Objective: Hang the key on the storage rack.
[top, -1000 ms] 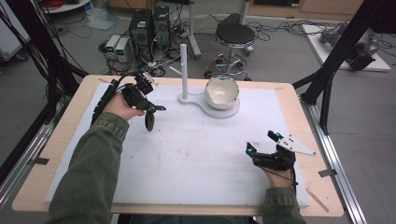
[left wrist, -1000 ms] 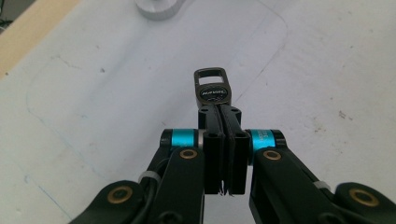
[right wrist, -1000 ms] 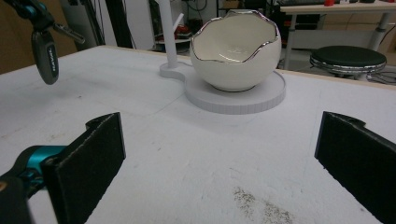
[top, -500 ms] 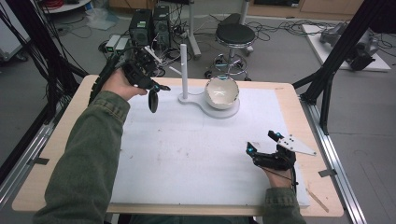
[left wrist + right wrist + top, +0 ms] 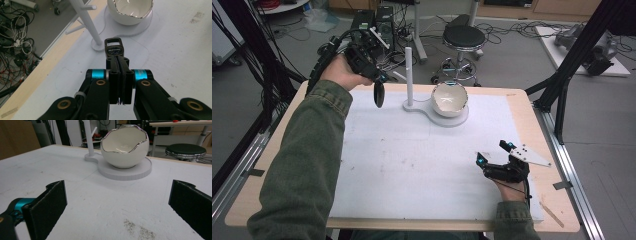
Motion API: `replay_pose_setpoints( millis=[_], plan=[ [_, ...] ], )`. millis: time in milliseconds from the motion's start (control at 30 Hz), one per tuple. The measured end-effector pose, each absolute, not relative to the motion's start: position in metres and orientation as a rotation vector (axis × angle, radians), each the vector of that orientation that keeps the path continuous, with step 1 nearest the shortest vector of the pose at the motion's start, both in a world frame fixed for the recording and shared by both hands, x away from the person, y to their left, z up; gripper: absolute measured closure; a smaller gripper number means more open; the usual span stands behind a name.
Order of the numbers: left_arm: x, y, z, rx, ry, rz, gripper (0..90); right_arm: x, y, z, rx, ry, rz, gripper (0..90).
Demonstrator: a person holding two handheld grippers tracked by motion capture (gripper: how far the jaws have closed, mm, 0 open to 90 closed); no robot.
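Meanwhile, the left gripper point(image 5: 377, 82), jaws clamped on a dark key fob point(image 5: 114, 48), nears the peg stand point(image 5: 409, 75), seemingly for hanging; right gripper point(image 5: 496, 159) rests, jaws apart.

The left tongs point(image 5: 119, 75) hide most of the black tag point(image 5: 114, 48), its small print perhaps a logo.
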State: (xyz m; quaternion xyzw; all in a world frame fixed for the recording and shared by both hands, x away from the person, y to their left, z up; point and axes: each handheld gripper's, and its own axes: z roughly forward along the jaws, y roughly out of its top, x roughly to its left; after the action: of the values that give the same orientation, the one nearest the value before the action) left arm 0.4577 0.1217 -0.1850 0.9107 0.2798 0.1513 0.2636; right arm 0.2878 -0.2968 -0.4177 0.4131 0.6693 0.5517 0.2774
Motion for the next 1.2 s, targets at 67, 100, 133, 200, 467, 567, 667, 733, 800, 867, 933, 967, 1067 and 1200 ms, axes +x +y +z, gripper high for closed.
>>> replay_pose_setpoints(
  millis=[67,100,133,200,467,567,667,733,800,867,933,967,1067,1200],
  plan=[
    [0.461,0.121,-0.183,2.471,0.756,0.407,87.6,0.287,-0.297,-0.418,1.114,1.798,1.479,0.7],
    [0.462,0.121,-0.182,2.47,0.757,0.411,87.6,0.287,-0.298,-0.418,1.115,1.8,1.479,0.7],
    [0.464,0.121,-0.18,2.467,0.759,0.414,87.6,0.287,-0.298,-0.418,1.115,1.8,1.479,0.7],
    [0.466,0.121,-0.177,2.459,0.759,0.429,87.6,0.288,-0.298,-0.418,1.112,1.801,1.476,0.7],
    [0.475,0.112,-0.17,2.44,0.772,0.47,87.6,0.288,-0.298,-0.419,1.114,1.81,1.475,0.7],
    [0.48,0.106,-0.173,2.442,0.778,0.476,87.5,0.287,-0.297,-0.418,1.114,1.815,1.475,0.7],
    [0.485,0.103,-0.174,2.421,0.788,0.482,87.6,0.287,-0.298,-0.418,1.119,1.818,1.477,0.7],
    [0.487,0.099,-0.175,2.42,0.788,0.481,87.5,0.287,-0.298,-0.419,1.115,1.814,1.48,0.7],
    [0.489,0.096,-0.176,2.421,0.795,0.485,87.6,0.287,-0.299,-0.419,1.118,1.814,1.481,0.7],
    [0.49,0.092,-0.179,2.423,0.802,0.504,87.5,0.287,-0.3,-0.419,1.121,1.811,1.486,0.7],
    [0.491,0.089,-0.182,2.43,0.797,0.499,87.5,0.288,-0.3,-0.419,1.118,1.811,1.485,0.7],
    [0.492,0.088,-0.183,2.429,0.796,0.499,87.5,0.288,-0.3,-0.419,1.117,1.812,1.484,0.7],
    [0.494,0.085,-0.186,2.43,0.796,0.498,87.5,0.287,-0.299,-0.419,1.122,1.813,1.486,0.7],
    [0.496,0.085,-0.188,2.436,0.806,0.516,87.5,0.287,-0.3,-0.419,1.124,1.812,1.485,0.7]
  ],
)
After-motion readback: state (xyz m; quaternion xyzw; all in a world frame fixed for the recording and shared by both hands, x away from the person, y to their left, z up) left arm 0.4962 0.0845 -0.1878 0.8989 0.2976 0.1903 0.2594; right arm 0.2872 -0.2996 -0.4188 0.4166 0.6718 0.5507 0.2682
